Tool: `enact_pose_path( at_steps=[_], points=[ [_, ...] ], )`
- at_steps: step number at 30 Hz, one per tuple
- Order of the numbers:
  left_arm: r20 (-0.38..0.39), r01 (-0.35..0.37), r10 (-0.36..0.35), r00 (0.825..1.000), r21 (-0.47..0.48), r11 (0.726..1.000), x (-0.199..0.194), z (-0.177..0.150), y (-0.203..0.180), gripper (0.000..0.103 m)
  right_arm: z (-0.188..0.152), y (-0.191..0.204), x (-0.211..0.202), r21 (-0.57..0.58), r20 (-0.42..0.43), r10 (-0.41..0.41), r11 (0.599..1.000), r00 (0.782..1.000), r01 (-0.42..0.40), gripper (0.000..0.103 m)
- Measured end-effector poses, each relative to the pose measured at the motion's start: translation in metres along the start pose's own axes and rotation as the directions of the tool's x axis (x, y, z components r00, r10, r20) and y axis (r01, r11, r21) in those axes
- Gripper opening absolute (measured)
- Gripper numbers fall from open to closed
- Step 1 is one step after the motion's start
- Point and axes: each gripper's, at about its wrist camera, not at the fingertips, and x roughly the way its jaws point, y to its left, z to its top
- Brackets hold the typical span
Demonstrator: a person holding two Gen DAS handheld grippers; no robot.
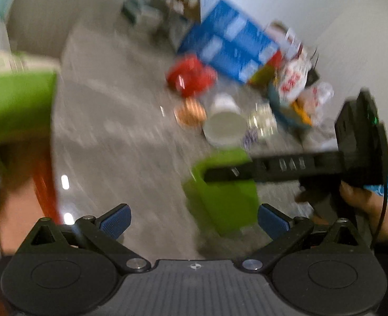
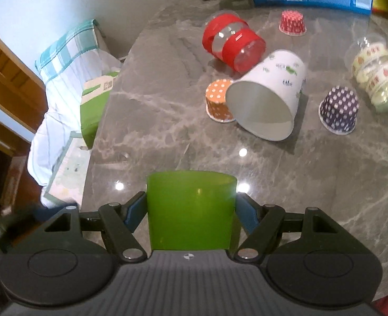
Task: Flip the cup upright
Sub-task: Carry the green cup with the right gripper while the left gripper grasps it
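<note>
Translucent green plastic cup [image 2: 191, 210] clamped between right gripper [image 2: 191, 212] pads above grey marble table [image 2: 167, 131]. Left gripper [image 1: 194, 221] spread wide, empty. Could slip sideways and topple if released tilted.

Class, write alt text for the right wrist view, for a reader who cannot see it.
The right gripper clamps a green cup between its blue pads above a grey marble table. Beyond it a white paper cup lies on its side, mouth toward the camera, beside an orange dotted cup, a purple dotted cup and a red-banded clear container.
</note>
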Motion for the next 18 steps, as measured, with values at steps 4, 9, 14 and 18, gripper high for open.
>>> enact_pose_path(
  at_steps=[4,9,14,18],
  points=[
    [-0.065,-0.005,0.003,0.998,-0.031,1.000,0.023,0.000,-0.020,0.103,0.002,-0.003,0.004,0.010,-0.048,0.017,1.000,0.999,-0.016,0.074],
    [-0.111,-0.063,0.051,0.992,-0.106,0.992,0.052,0.000,-0.031,0.096,0.003,-0.011,0.002,0.041,-0.052,0.062,0.997,0.997,-0.060,0.074],
    [-0.088,-0.162,0.157,0.984,-0.047,0.986,0.065,0.003,-0.049,0.095,0.004,-0.021,0.003,0.080,-0.057,0.100,0.992,0.993,-0.095,0.074],
    [-0.070,-0.195,0.192,0.979,-0.032,0.980,0.072,0.005,-0.061,0.093,0.004,-0.028,0.000,0.106,-0.052,0.124,0.987,0.991,-0.118,0.074]
  ],
)
